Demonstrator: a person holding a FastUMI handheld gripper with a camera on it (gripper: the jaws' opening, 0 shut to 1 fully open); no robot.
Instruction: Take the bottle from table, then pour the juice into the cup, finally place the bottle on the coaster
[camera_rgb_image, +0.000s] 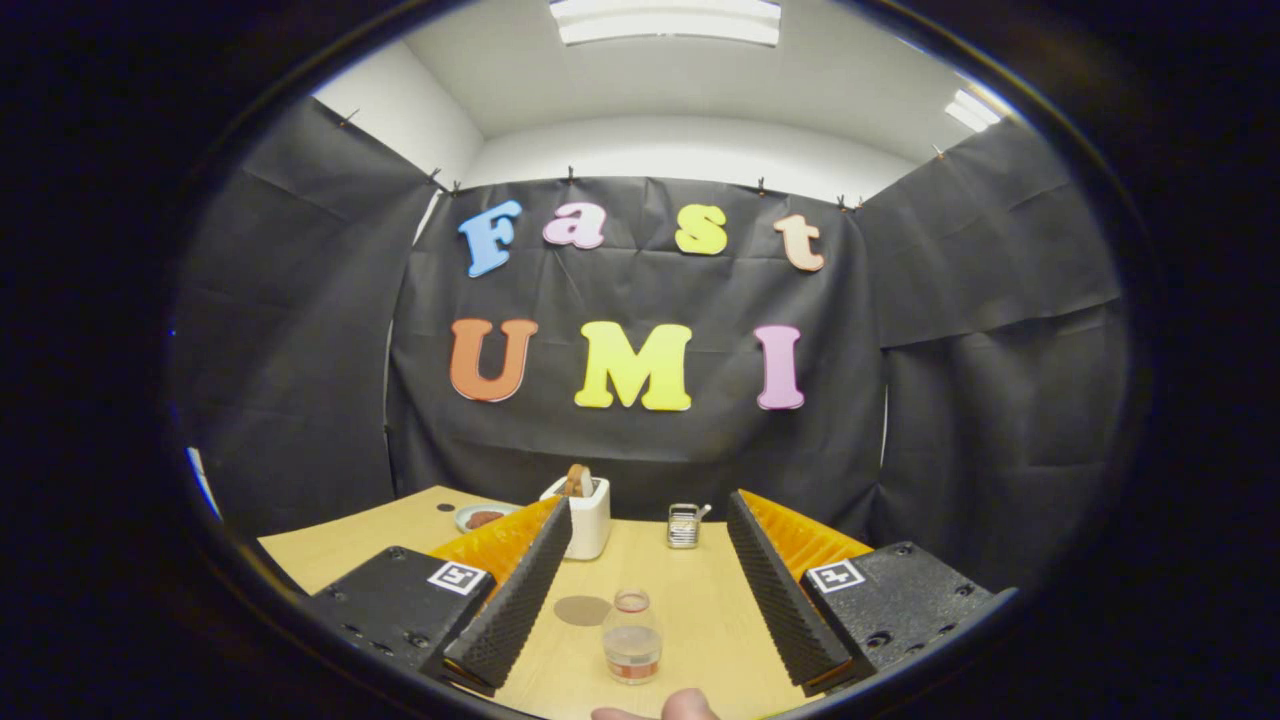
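Standing apart, the tongs (640, 600) frame the bottle (632, 637) on the worktop (700, 600), coaster (583, 610) just left.

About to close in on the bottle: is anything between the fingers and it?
Nothing visible does. The gripper is open, and the bottle stands on the table between its fingers. The coaster lies beside the bottle, apart from it.
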